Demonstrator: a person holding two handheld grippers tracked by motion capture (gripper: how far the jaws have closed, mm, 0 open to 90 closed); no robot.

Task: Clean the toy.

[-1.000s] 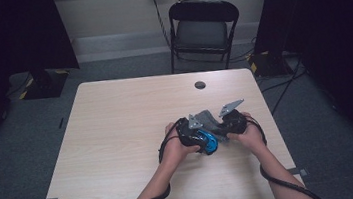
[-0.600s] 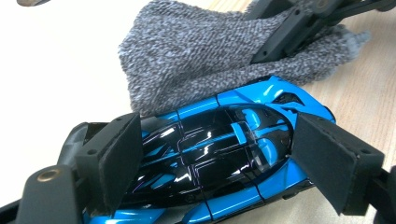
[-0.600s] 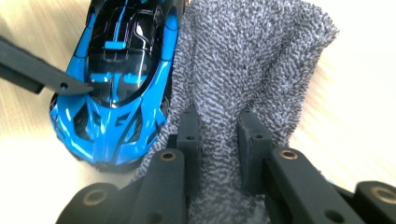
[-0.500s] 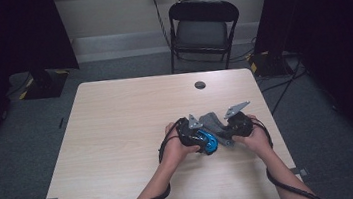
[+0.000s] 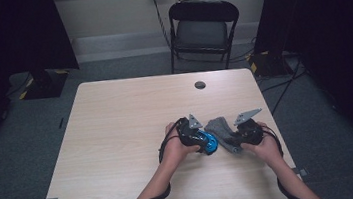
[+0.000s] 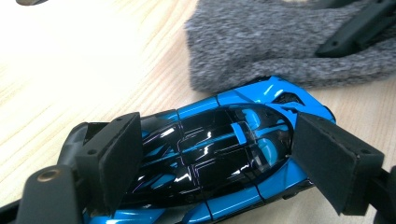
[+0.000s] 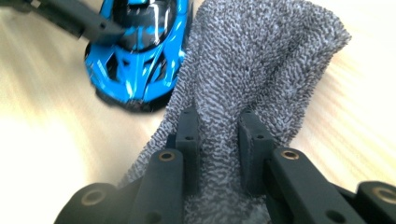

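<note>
Right gripper view, nearest first: the right tongs were pinched on a fold of the grey knit cloth, both pads pressing into the bunched fabric at lower centre of the frame. Beyond the pads the cloth fanned out toward the upper right. Its left edge touched the nose of the blue toy car at the upper left.

Left gripper view: the left tongs stood fairly wide and gripped the toy car end to end, one pad at the lower left against one end, the other at the right against the other end. The car's long axis ran between the pads, left to right across the frame. The cloth lay just past the car, in the upper right, touching its far side.

High view: both hands sat at the lower right part of the desk, the left tongs with the car just left of the cloth, the right tongs on the cloth's right.

Judgement: the cloth would need to travel leftward onto the car, so the right hand was the working one.

Car: glossy blue body, black canopy, low sports shape. Cloth: coarse grey terry, limp.
</note>
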